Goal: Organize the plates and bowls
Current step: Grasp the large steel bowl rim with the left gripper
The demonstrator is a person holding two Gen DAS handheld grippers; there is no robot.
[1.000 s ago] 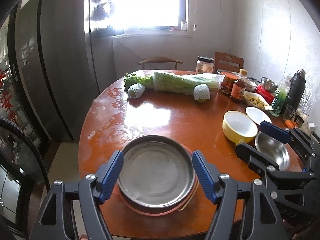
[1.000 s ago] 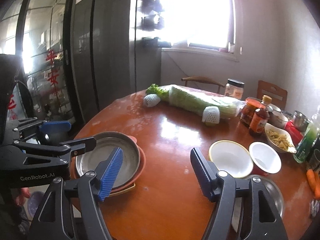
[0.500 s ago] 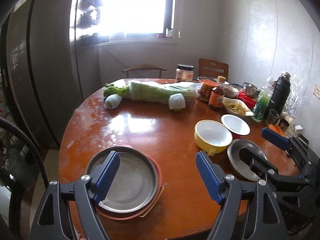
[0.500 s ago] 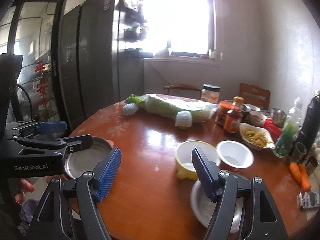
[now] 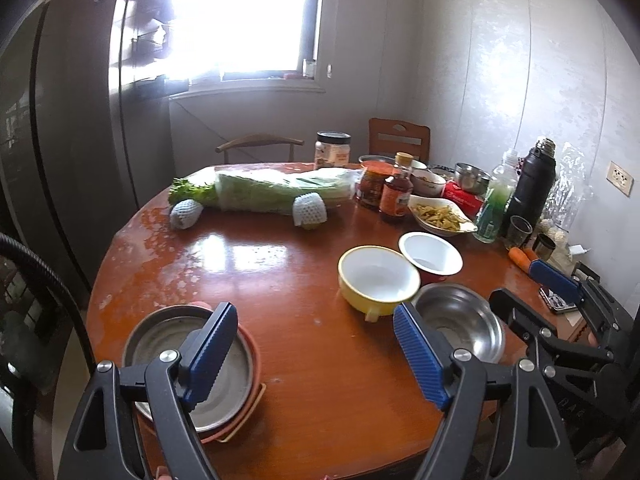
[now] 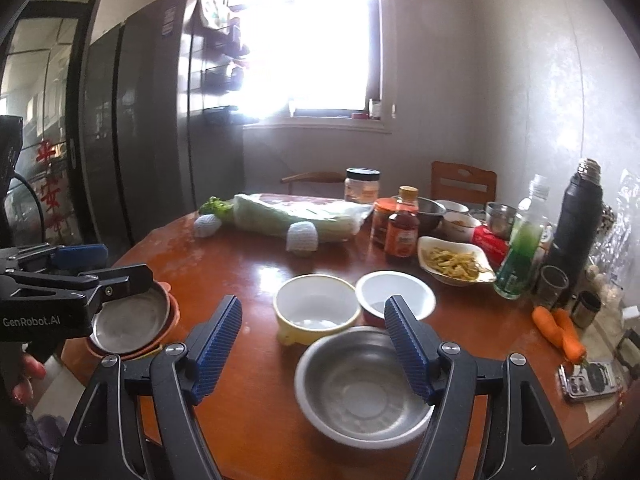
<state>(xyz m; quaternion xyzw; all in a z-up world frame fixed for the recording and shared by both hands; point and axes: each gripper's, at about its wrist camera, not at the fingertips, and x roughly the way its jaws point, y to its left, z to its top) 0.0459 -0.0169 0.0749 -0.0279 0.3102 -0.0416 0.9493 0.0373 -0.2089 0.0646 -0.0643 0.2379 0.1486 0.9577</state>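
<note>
Both grippers hover over the round wooden tabletop (image 5: pixel 304 320) with their fingers spread wide and holding nothing. The left gripper (image 5: pixel 316 356) has its left finger above a steel plate (image 5: pixel 228 380) stacked on an orange plate (image 5: pixel 252 384), while bare wood lies between its fingers. The right gripper (image 6: pixel 314 344) frames a steel bowl (image 6: pixel 360 380), whose far rim sits between the blue fingers. Just beyond them stand a yellow bowl (image 6: pixel 316 308) and a red bowl (image 6: pixel 394 292), side by side and touching. Farther back lies a wrapped cabbage (image 6: pixel 296 220).
</note>
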